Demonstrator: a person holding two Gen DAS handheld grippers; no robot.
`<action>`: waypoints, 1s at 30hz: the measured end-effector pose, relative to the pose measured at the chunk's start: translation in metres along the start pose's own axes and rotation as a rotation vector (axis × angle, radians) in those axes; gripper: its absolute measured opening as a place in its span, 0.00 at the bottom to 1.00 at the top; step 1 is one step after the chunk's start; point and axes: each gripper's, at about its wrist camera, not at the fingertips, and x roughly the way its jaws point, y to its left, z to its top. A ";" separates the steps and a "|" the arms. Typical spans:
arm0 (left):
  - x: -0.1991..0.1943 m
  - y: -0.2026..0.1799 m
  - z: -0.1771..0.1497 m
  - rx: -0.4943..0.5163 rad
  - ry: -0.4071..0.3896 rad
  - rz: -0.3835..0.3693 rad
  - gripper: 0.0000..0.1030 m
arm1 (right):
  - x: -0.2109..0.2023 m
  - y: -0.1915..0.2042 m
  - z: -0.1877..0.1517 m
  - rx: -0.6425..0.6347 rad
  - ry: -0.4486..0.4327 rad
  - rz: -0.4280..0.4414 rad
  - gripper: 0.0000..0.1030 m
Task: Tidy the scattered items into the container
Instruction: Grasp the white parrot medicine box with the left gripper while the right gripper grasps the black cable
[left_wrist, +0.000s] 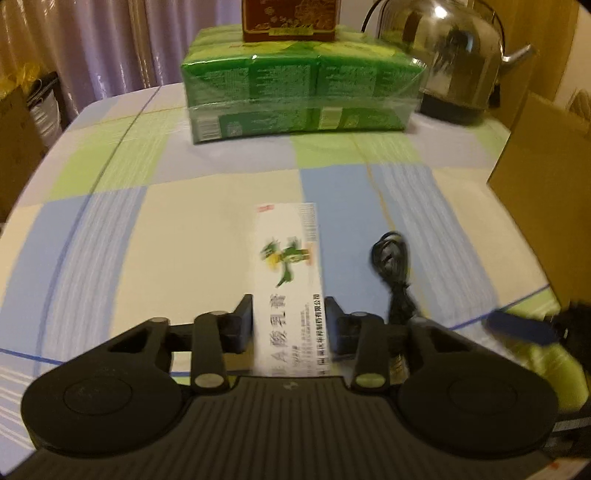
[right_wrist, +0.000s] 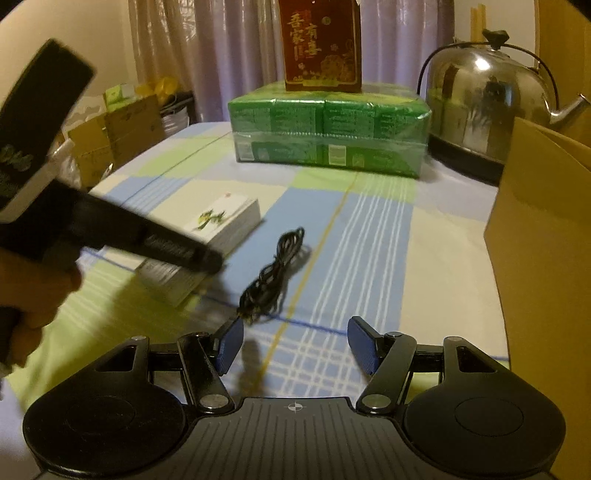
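A long white medicine box (left_wrist: 286, 266) with green leaf artwork lies on the checked tablecloth. My left gripper (left_wrist: 289, 317) has its black pads pressed against both long sides of the box's near end. Seen from the right wrist, the left gripper (right_wrist: 199, 258) reaches down onto the white box (right_wrist: 221, 225), with a hand behind it. A coiled black cable (left_wrist: 393, 273) lies just right of the box. My right gripper (right_wrist: 295, 343) hangs open with blue pads (right_wrist: 231, 343) over the tablecloth, the black cable (right_wrist: 273, 273) just ahead of its left finger. A brown cardboard container (right_wrist: 546, 240) stands at the right.
At the back of the table are a green shrink-wrapped pack (right_wrist: 328, 136) with a red carton (right_wrist: 321, 44) on top and a steel kettle (right_wrist: 487, 99). Cardboard boxes (right_wrist: 114, 133) stand off the table's left edge. The cardboard container's wall (left_wrist: 543, 206) rises close on the right.
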 end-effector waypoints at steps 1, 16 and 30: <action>-0.003 0.008 -0.001 -0.018 0.002 -0.005 0.32 | 0.003 0.001 0.003 0.005 -0.006 0.002 0.58; -0.014 0.031 -0.016 -0.031 -0.009 0.032 0.45 | 0.045 0.024 0.025 -0.038 0.000 -0.065 0.15; -0.030 0.022 -0.024 0.047 0.021 -0.020 0.32 | -0.027 0.019 -0.008 0.039 0.033 -0.048 0.12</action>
